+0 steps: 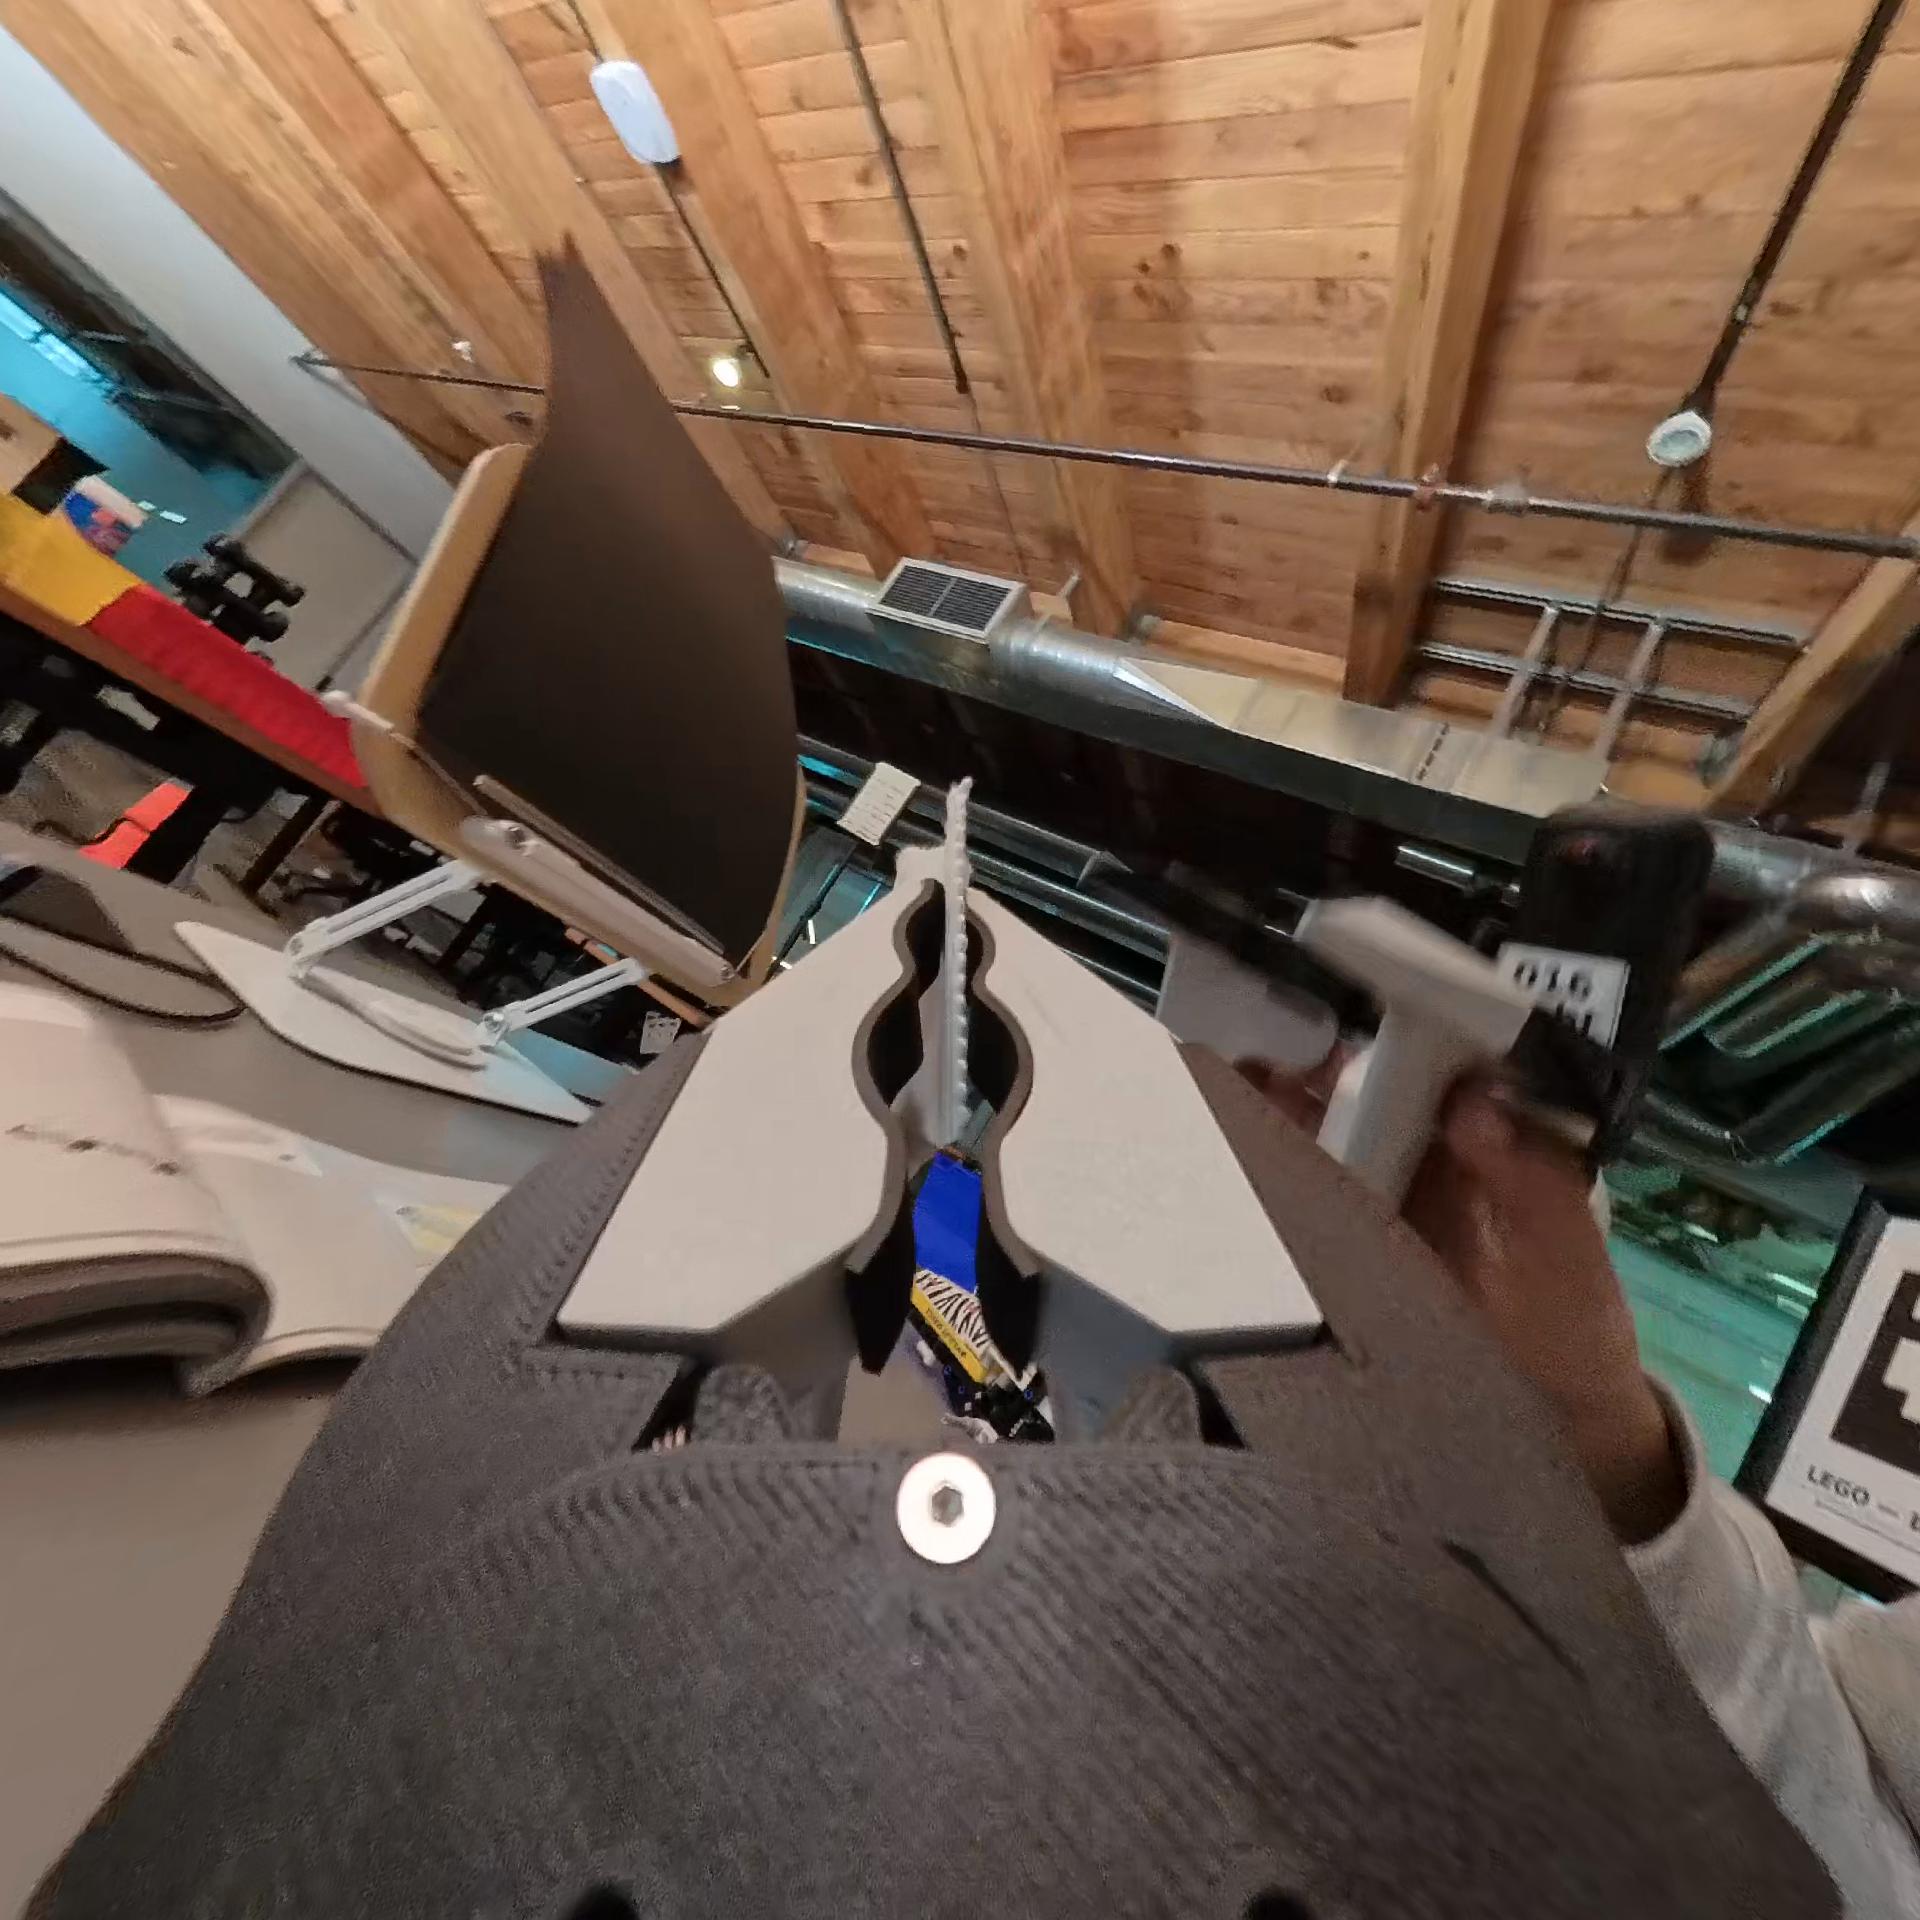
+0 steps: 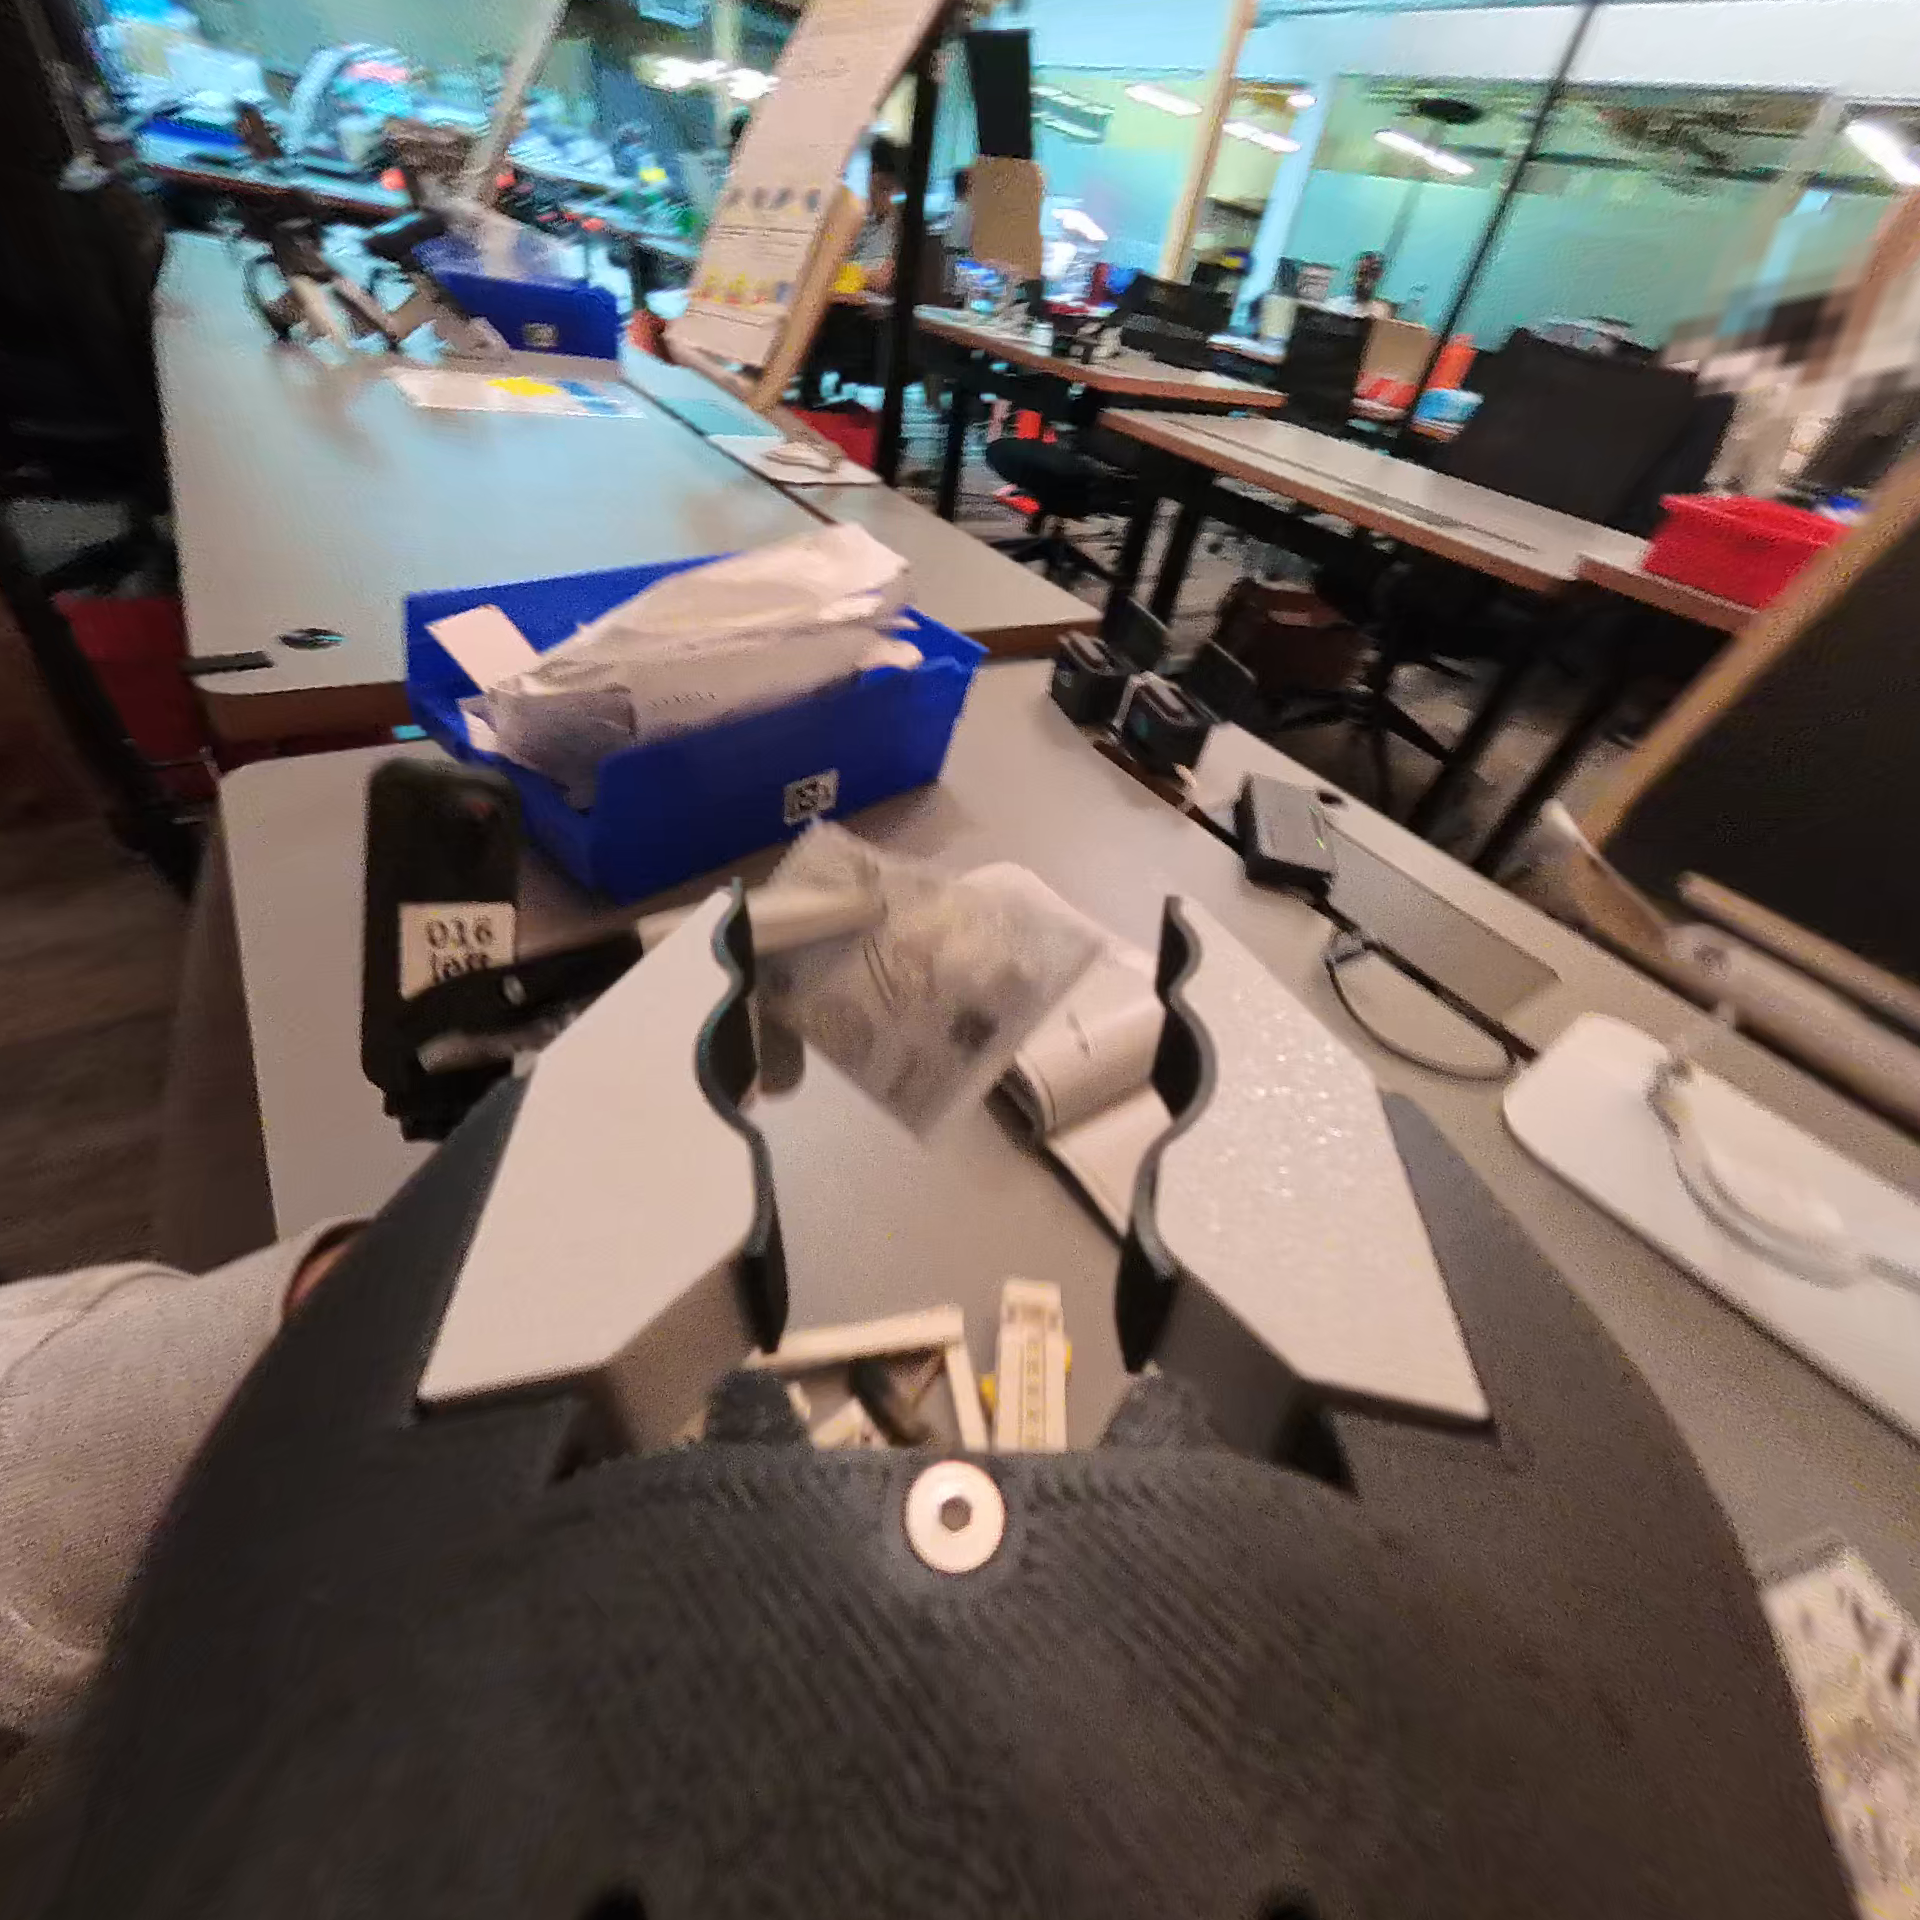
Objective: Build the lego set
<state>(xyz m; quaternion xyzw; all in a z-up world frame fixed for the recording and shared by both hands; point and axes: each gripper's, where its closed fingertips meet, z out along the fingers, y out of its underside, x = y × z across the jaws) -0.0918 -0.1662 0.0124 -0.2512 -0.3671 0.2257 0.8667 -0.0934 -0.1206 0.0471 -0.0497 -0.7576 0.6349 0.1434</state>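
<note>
My left gripper [image 1: 954,914] points up toward the ceiling and is shut on the thin serrated top edge of a clear plastic bag [image 1: 956,997]. Blue and yellow Lego pieces [image 1: 948,1247] show in the bag below the jaws. My right gripper [image 2: 954,935] is open and empty, with the same bag [image 2: 925,997] hanging just ahead of its fingertips. The left gripper's finger [image 2: 821,904] pinches that bag from the left. White Lego pieces [image 2: 935,1371] lie on the grey table [image 2: 312,935] beneath the right gripper. The right gripper also shows in the left wrist view [image 1: 1309,997], blurred and held by a hand.
A blue bin [image 2: 727,790] of plastic bags stands behind the bag. An open instruction booklet [image 2: 1091,1060] [image 1: 156,1247] lies on the table. A dark board on a white stand [image 1: 623,675] rises at the left, and its base [image 2: 1662,1143] and a black adapter [image 2: 1288,831] are at the right. Spacing between my two grippers at the tips: around 7 cm.
</note>
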